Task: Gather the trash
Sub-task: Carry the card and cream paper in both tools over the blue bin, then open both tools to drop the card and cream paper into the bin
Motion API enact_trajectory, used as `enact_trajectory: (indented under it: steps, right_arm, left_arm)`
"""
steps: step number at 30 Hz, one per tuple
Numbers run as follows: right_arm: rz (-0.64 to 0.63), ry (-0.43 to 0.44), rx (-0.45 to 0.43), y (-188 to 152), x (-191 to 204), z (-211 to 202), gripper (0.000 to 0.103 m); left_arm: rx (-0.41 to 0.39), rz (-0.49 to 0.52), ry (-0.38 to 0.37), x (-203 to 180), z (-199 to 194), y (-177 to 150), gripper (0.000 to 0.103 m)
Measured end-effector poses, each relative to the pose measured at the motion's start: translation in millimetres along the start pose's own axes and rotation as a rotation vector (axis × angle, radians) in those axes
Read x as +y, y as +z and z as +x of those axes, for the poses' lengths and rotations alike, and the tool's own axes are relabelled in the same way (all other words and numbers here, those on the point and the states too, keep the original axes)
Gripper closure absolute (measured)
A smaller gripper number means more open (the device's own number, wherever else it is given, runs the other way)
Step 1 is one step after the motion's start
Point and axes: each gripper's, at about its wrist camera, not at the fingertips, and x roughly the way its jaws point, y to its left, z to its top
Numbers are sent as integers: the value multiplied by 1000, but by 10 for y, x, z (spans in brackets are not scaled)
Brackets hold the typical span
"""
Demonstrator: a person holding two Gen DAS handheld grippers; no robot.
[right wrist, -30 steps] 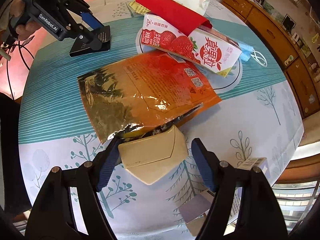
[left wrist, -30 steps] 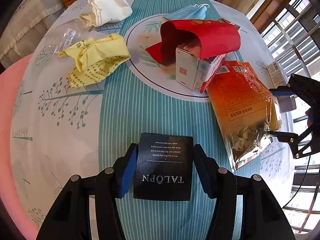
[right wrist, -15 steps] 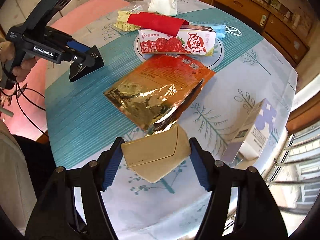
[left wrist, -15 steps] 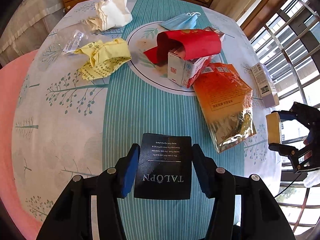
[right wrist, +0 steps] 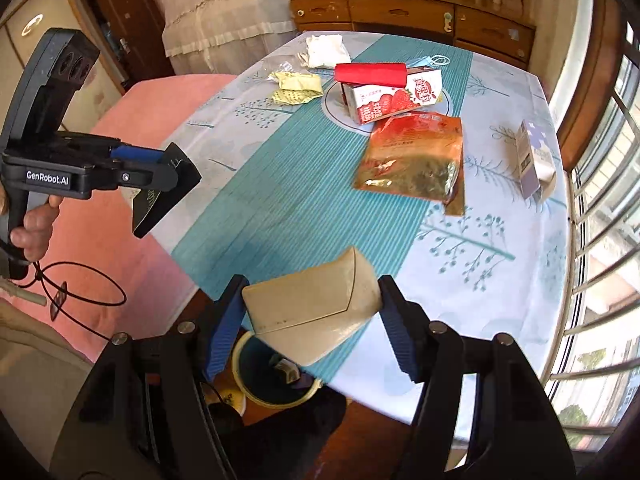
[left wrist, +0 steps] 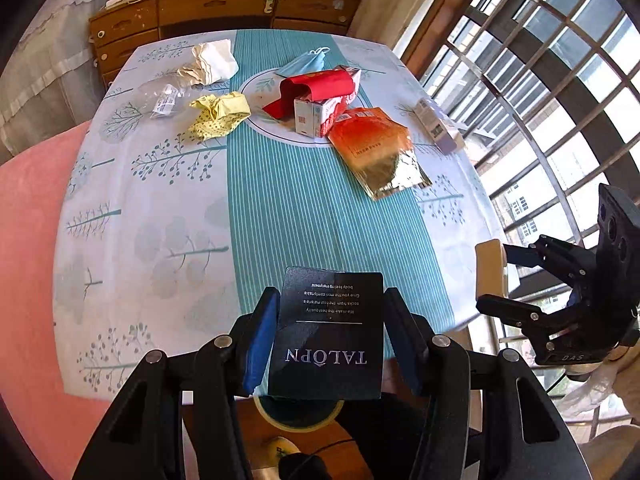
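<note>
Item: left gripper [left wrist: 326,330]; pads pressed on a black card packet [left wrist: 326,332] printed TALOPN, held off the table's near edge.
Item: right gripper [right wrist: 310,320]; pads clamped on a beige folded carton [right wrist: 310,306], tilted, likewise clear of the tabletop.
Item: waste bin [right wrist: 276,376]; cream rim, dark lining, on the floor below the table edge and beneath both loads; one scrap already inside.
Remaining on the tablecloth [left wrist: 280,220]: orange-and-gold foil pouch [left wrist: 378,154]; strawberry milk carton [right wrist: 394,98] under red paper [left wrist: 318,88]; yellow crumpled paper [left wrist: 218,116]; white tissue [left wrist: 212,62]; blue face mask [left wrist: 308,62]; clear wrapper [left wrist: 164,98]; small white-and-purple box [right wrist: 534,160].
Handling note: judged best to centre each load over the bin's mouth before spreading the pads; release the flat card low, since it may glide; keep the two tools apart.
</note>
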Motion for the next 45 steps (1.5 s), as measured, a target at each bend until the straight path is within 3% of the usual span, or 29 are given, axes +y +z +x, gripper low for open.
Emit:
enact_trajectory:
  steps: [8, 17, 26, 35, 38, 39, 40, 45]
  right_arm:
    - [209, -38, -46, -723, 976, -144, 40]
    - [311, -23, 33, -1368, 1574, 52, 40]
    - [434, -6, 129, -2056, 1438, 796, 40]
    - [446, -2, 165, -2722, 1107, 1925, 40]
    - [446, -9, 157, -2872, 1024, 2205, 35]
    - [448, -8, 150, -2904, 981, 2281, 33]
    - [451, -4, 144, -2939, 953, 2348, 29]
    - [417, -24, 150, -3026, 899, 2557, 29]
  left_arm:
    - [10, 84, -57, 131, -476, -988, 50]
    - [78, 95, -79, 128, -439, -1748, 50]
    - [187, 43, -83, 232, 452, -2303, 48]
    - [206, 8, -69, 508, 1720, -2739, 44]
    - [219, 19, -63, 611, 2035, -2828, 31]
    - [218, 25, -53, 636, 2104, -2862, 15]
    - [215, 27, -48, 660, 2168, -2883, 9]
    - [197, 15, -2, 717, 2353, -2941, 9]
